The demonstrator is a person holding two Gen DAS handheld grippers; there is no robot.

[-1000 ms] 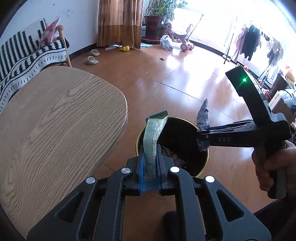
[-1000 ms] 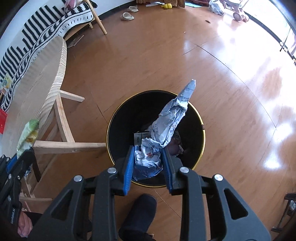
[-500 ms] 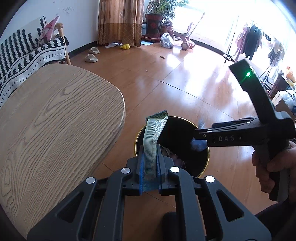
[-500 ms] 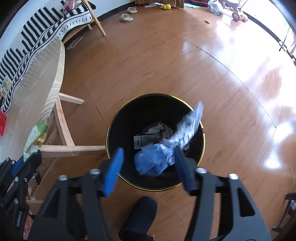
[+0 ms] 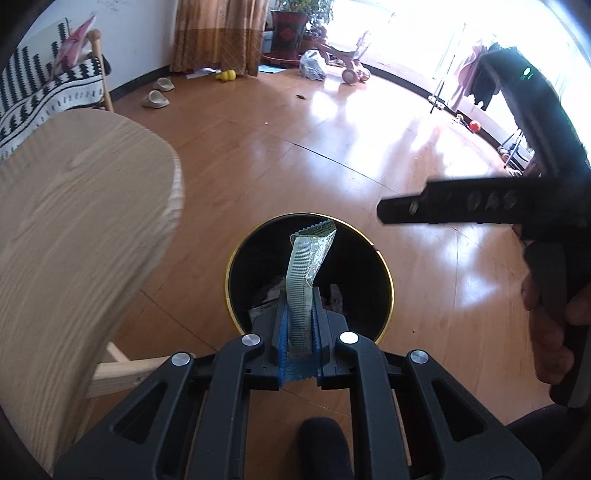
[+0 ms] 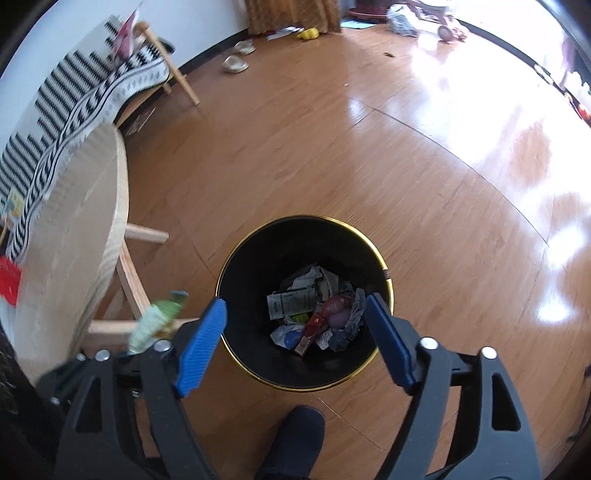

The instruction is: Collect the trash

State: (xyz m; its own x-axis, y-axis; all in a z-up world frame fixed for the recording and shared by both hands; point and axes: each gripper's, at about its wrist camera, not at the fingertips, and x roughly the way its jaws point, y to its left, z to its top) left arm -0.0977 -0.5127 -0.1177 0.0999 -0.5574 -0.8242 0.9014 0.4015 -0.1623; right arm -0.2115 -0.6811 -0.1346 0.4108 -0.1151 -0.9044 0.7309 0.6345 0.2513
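Glossy wooden floor surrounds the black gold-rimmed bin (image 6: 258, 373) beneath both tongs. Right gripper (image 6: 295, 341) gapes empty; left gripper (image 5: 298, 334) pinches the crinkled green foil wrapper (image 5: 308, 266) above it, apparently next to be released.

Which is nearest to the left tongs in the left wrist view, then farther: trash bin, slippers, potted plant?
1. Trash bin, just ahead of the left tongs, below the wrapper.
2. Slippers, far left.
3. Potted plant, at the back wall.
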